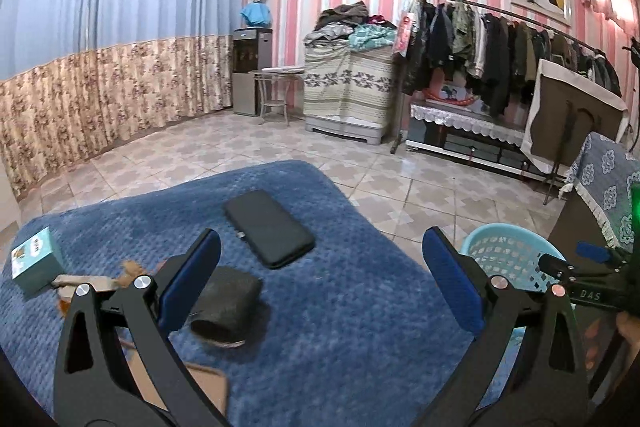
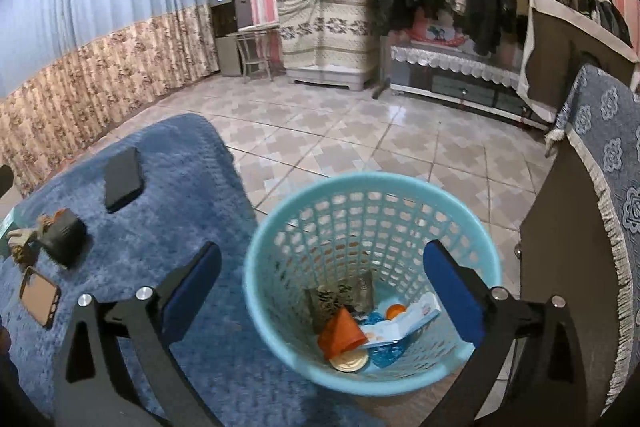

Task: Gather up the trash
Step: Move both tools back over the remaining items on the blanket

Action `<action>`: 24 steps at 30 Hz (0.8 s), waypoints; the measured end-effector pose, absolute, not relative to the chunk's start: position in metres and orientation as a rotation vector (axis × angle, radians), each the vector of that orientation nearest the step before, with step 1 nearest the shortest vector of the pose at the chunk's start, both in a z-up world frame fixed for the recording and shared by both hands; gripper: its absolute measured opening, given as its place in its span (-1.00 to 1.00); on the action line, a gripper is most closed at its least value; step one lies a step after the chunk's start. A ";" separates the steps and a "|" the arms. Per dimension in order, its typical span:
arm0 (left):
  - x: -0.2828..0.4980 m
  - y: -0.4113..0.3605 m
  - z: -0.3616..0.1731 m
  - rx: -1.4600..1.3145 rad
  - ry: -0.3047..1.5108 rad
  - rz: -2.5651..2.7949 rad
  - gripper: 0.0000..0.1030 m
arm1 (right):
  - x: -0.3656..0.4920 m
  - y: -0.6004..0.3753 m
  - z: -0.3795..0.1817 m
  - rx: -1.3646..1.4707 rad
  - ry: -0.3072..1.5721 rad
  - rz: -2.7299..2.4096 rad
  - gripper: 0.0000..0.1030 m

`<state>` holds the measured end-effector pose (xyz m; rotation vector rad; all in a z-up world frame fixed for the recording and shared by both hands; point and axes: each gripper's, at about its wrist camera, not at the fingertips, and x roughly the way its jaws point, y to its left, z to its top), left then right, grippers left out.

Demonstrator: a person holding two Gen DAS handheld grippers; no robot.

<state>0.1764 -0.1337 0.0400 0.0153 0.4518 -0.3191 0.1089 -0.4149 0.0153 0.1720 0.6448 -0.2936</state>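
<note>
A light blue mesh trash basket [image 2: 280, 227] stands on the floor beside the blue blanket [image 2: 188, 187]. Inside lie an orange cup [image 2: 340, 333], a dark wrapper [image 2: 340, 297], a white-blue paper packet [image 2: 404, 325] and a round lid [image 2: 352, 361]. My right gripper [image 2: 320, 291] is open and empty above the basket. My left gripper [image 1: 320, 279] is open and empty above the blanket [image 1: 340, 327]. On the blanket lie a dark folded wallet-like thing [image 1: 228, 303], brownish scraps [image 1: 120, 277] and a small teal box [image 1: 34, 261]. The basket shows at right in the left wrist view [image 1: 508, 251].
A black phone [image 1: 268, 227] and a brown phone case [image 2: 40, 297] lie on the blanket. A cloth-covered cabinet [image 2: 600, 187] stands right of the basket. A clothes rack [image 1: 500, 43], a low TV stand [image 1: 460, 131] and a covered chest [image 1: 348, 91] line the far wall.
</note>
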 end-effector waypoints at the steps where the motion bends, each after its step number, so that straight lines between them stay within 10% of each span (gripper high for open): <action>1: 0.175 -0.128 0.040 0.012 0.452 -0.313 0.90 | 0.109 -0.407 0.017 0.167 0.643 -0.282 0.92; 24: 0.155 0.021 0.010 -0.047 0.506 -0.085 0.90 | 0.121 -0.300 0.021 0.085 0.615 -0.099 0.92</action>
